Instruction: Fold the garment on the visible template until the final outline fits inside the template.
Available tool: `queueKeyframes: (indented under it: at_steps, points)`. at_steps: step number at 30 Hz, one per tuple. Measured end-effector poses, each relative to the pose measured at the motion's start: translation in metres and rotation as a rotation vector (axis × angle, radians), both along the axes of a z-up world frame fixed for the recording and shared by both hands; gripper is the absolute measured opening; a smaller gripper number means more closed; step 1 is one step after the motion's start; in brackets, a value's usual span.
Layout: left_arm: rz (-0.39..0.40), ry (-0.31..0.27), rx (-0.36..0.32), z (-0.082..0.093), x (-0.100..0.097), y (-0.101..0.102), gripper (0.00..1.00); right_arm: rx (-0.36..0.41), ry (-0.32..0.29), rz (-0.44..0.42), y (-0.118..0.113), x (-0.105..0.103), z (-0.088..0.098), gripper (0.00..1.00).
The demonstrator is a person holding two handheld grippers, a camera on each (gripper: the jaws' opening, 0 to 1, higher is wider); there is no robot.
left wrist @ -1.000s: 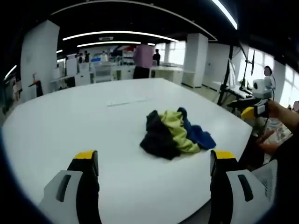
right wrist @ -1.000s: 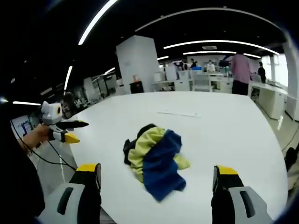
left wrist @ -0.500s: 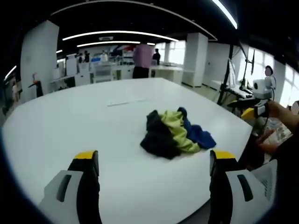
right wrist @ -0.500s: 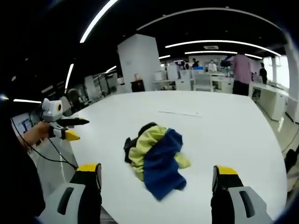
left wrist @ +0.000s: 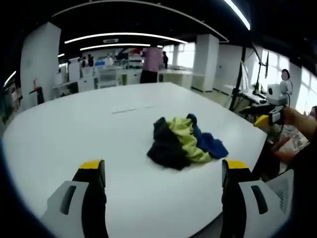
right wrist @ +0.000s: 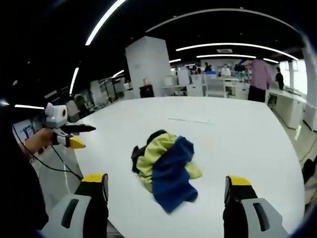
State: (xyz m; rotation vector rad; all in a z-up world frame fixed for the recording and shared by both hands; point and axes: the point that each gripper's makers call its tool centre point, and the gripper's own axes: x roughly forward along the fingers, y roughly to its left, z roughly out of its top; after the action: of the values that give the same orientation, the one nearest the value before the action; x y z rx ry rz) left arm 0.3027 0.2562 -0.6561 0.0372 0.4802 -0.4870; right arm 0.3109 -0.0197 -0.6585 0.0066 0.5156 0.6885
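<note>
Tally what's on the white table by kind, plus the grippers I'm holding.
Crumpled garment (black, yellow-green and blue): 1
Thin pale strip lying farther back on the table: 1
Grippers: 2, the left gripper and the right gripper, both with jaws spread and off the cloth
Total: 4

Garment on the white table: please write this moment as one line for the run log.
garment: crumpled heap, black/yellow-green/blue, unfolded | table: white | left gripper: open, holding nothing | right gripper: open, holding nothing | fold: not begun

garment (left wrist: pixel 184 142) mid-table (left wrist: pixel 74 129), tools apart
</note>
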Motion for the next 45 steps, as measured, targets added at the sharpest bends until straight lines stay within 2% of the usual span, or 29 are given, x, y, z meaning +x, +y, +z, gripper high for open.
queueKeyframes:
  at_steps: [16,26,35,45]
  points:
    - [-0.035,0.013,0.006,-0.005,0.002,-0.01,0.89,0.014,0.014,0.007,0.006,0.008,-0.002,0.91]
    - [-0.05,0.015,-0.009,-0.004,0.014,-0.013,0.83,0.051,0.021,0.009,0.011,0.026,0.003,0.77]
    - [-0.093,0.0,-0.024,0.002,0.029,-0.025,0.77,0.099,0.044,-0.006,0.018,0.044,0.004,0.63]
    - [-0.128,-0.016,-0.032,0.006,0.052,-0.042,0.67,0.113,0.062,-0.005,0.033,0.066,0.001,0.49]
